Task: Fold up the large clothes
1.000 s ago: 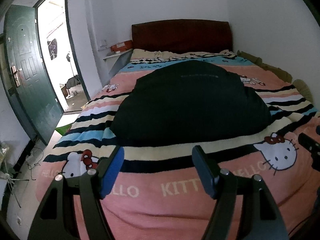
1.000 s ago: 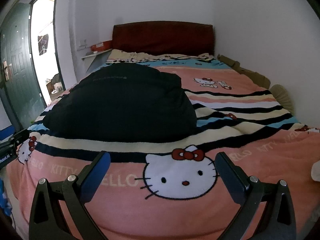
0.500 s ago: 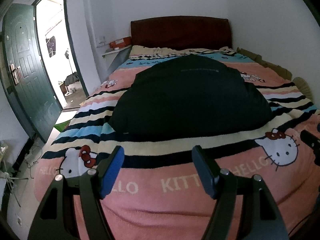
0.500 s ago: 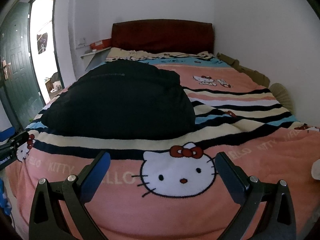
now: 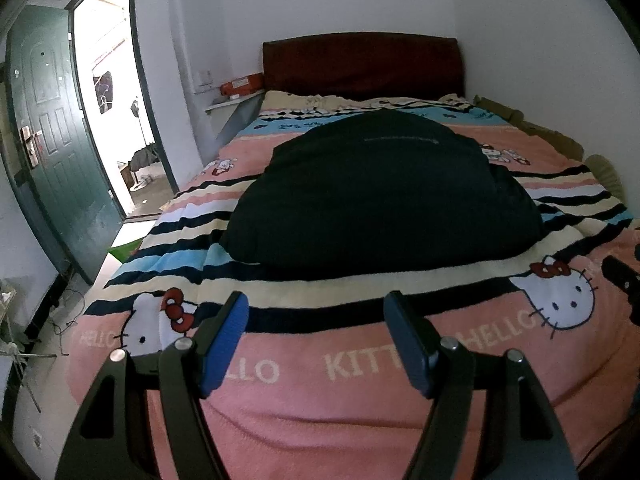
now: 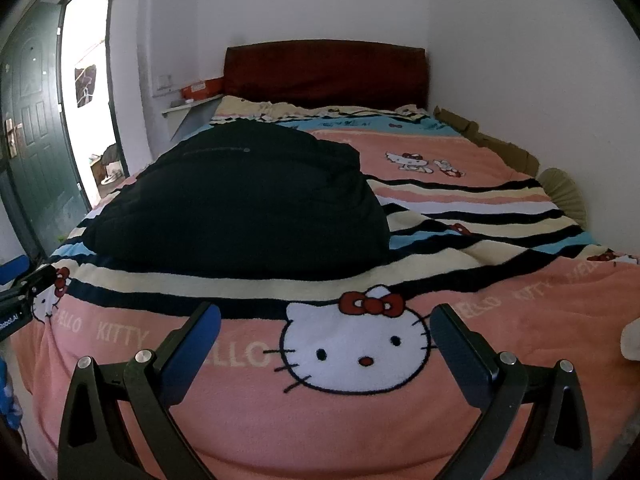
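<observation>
**Both tools wide above the bed's foot**

A dark garment [image 5: 380,196] lies folded in a mound mid-bed on the Hello Kitty blanket [image 5: 320,400]. The left tool [image 5: 316,312] and right tool [image 6: 326,322] hover with jaws wide, holding nothing, apart from it.

A bed with a dark red headboard [image 5: 362,62] carried a pink striped Hello Kitty blanket [image 5: 360,396]; a bulky black garment [image 5: 380,196] lay on it.

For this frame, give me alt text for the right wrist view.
A dark garment lies bunched on a bed covered by a pink striped cartoon-cat blanket. The open right gripper hovers empty in the foreground, short of the garment. A red headboard stands behind, an open green door at left.
</observation>
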